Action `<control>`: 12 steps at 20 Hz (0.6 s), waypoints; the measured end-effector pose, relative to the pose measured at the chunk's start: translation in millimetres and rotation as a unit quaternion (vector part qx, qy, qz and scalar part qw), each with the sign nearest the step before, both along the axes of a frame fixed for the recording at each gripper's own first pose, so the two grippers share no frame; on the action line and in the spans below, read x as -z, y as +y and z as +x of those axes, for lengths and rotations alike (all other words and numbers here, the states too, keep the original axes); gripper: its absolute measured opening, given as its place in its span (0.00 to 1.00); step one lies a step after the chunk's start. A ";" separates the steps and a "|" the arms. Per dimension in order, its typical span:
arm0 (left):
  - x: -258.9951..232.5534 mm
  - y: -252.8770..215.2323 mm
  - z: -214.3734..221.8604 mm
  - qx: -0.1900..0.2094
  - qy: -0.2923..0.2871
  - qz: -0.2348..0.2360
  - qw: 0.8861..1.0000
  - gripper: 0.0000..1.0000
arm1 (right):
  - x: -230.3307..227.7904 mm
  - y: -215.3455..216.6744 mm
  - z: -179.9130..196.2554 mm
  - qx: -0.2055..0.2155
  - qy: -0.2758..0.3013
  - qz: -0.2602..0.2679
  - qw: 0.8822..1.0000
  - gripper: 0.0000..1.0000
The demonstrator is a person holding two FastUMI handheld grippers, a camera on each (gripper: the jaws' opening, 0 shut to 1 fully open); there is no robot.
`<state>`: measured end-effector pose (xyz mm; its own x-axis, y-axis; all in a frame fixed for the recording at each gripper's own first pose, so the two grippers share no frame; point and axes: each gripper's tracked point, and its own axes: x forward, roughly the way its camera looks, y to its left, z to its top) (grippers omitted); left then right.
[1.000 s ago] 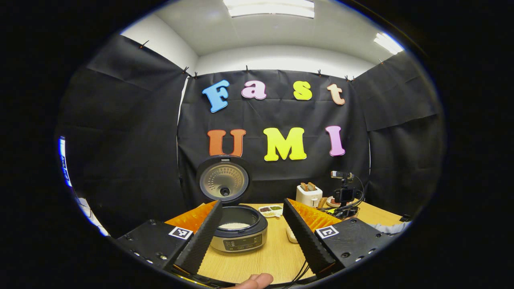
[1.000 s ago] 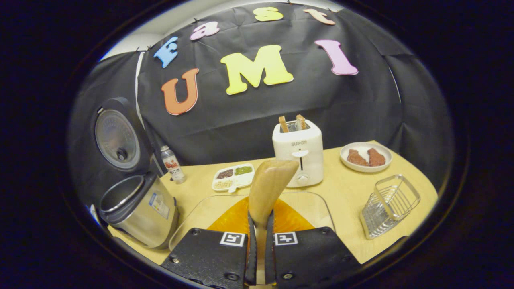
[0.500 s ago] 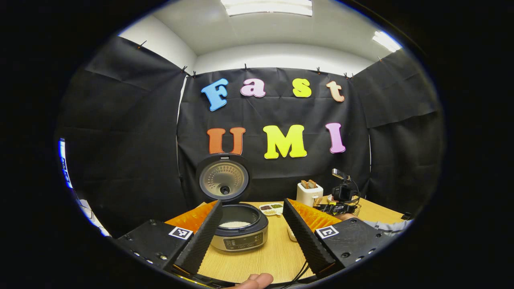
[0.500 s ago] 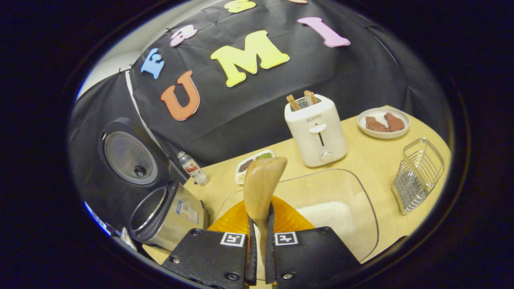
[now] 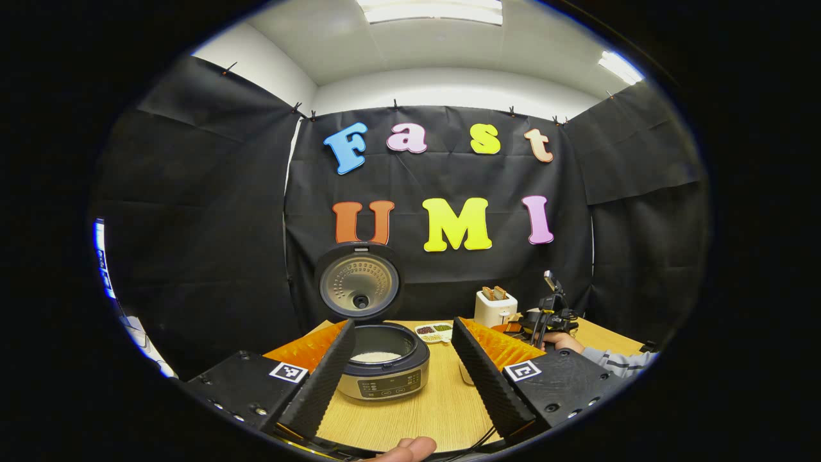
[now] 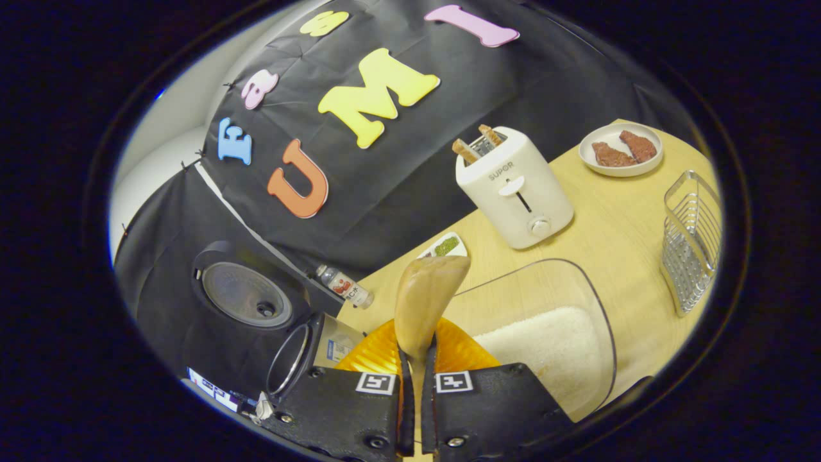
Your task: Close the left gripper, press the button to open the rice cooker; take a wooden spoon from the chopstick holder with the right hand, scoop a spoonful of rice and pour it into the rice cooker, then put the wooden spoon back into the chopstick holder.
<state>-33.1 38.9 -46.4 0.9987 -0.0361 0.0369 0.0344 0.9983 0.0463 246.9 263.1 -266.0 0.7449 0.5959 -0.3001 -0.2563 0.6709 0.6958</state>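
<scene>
In the right gripper view my right gripper (image 6: 415,366) is shut on the handle of the wooden spoon (image 6: 426,292), whose bowl stands up above the clear rice container (image 6: 593,301). White rice (image 6: 551,343) lies in that container, just right of the spoon. The rice cooker (image 6: 301,346) stands at lower left, its lid (image 6: 244,301) up. The wire chopstick holder (image 6: 696,234) is at the far right. In the left gripper view my left gripper (image 5: 403,333) is open in front of the rice cooker (image 5: 383,372), which has rice (image 5: 375,357) inside. The right gripper (image 5: 548,314) shows farther off.
A white toaster (image 6: 513,186) with two slices stands behind the container. Past it is a plate (image 6: 619,151) with brown pieces. A sectioned dish (image 6: 442,247) and a small bottle (image 6: 343,285) lie near the wall. A fingertip (image 5: 407,448) shows at the bottom edge.
My right gripper has rolled and dipped toward the rice container with the spoon, bringing the rice into view. The left gripper has stayed open and nearly still.
</scene>
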 end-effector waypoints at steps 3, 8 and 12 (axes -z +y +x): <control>-2.6 -3.7 -4.0 0.001 -0.004 0.004 1.000 0.96 | -21.4 -24.1 1.1 0.026 -0.021 0.014 0.999 0.10; -4.8 -5.1 -6.9 0.007 -0.008 0.009 1.000 0.96 | -25.8 -68.1 6.5 0.083 -0.001 0.067 0.994 0.09; -7.5 -7.0 -13.9 0.007 -0.011 0.012 1.000 0.96 | -23.2 -91.2 4.0 0.113 0.061 0.188 0.974 0.05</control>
